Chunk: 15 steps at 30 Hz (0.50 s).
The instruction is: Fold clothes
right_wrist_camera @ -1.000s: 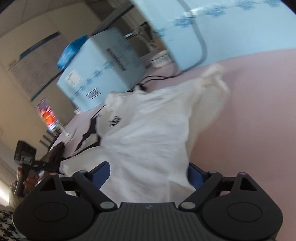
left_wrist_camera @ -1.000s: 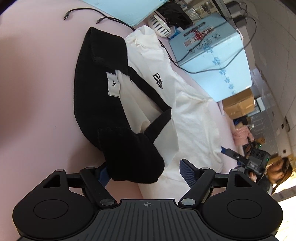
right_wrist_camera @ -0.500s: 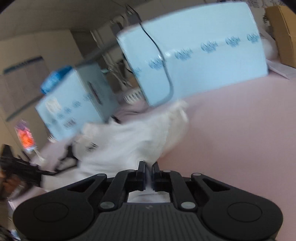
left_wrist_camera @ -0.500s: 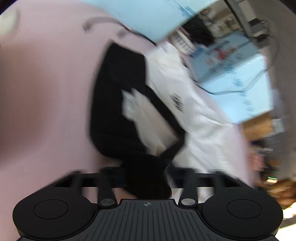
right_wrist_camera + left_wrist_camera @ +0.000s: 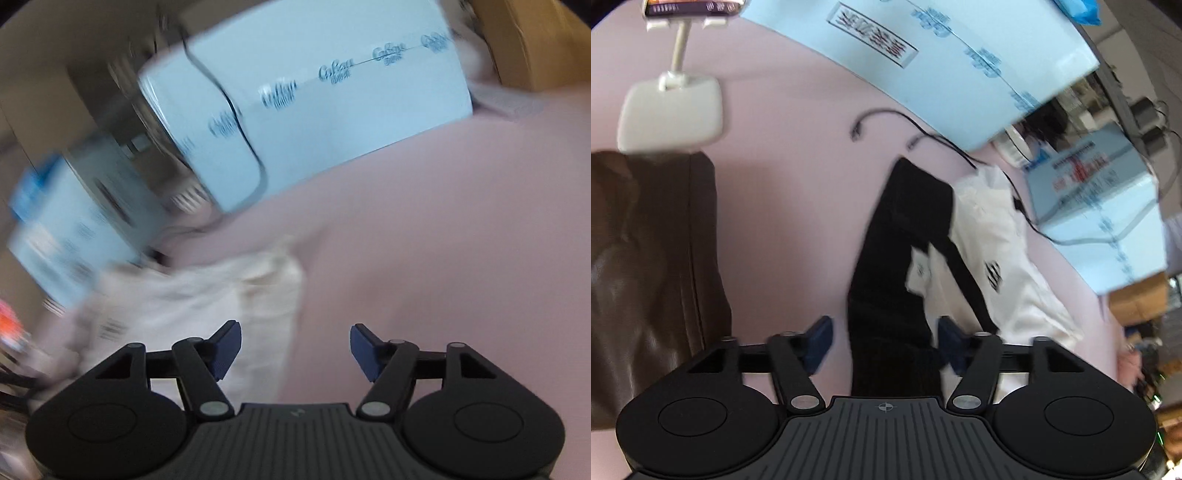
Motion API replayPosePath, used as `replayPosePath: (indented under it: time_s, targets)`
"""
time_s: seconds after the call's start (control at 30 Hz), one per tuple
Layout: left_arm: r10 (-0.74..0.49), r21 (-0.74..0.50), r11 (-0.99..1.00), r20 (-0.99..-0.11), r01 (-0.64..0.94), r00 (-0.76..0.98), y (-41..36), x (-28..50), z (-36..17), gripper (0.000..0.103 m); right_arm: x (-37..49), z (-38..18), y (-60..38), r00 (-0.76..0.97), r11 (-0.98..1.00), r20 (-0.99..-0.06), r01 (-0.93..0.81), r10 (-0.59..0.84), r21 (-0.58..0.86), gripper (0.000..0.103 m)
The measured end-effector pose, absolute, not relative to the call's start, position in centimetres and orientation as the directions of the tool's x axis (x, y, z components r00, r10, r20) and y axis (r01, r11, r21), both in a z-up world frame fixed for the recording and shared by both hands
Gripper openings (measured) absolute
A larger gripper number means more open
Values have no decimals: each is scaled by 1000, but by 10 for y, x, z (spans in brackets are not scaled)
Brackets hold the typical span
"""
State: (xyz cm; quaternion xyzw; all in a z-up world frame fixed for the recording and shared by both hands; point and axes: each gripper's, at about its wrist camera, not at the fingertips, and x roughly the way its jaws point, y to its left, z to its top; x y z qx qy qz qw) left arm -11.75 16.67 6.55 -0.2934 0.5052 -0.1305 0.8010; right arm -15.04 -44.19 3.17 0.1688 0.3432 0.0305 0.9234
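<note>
**Both grippers spread over the garments**

Left gripper [image 5: 884,341] stood with jaws spread wide, gripping nothing; black garment [image 5: 897,266] ran between its blue pads [image 5: 820,338] toward the camera. White shirt [image 5: 1004,258] lay partly under the black one, on the pink table [image 5: 783,155]. Brown leather item [image 5: 650,266] to the left; pale blue box [image 5: 942,55] beyond.

Right gripper [image 5: 295,349] likewise stood spread, empty. White shirt [image 5: 192,306] lay ahead-left, blurred, reaching under its left finger.
</note>
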Motion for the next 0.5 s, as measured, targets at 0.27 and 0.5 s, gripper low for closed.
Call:
replayPosePath:
  time_s: [0.27, 0.5]
  targets:
    - [-503, -569, 822, -744, -23, 441, 153, -139, 71, 70, -69, 22, -398, 748, 986, -655, 165, -104, 31, 0]
    - [-504, -552, 834, -739, 29, 447, 138, -146, 76, 73, -49, 19, -475, 770, 865, -638, 310, 16, 395, 9]
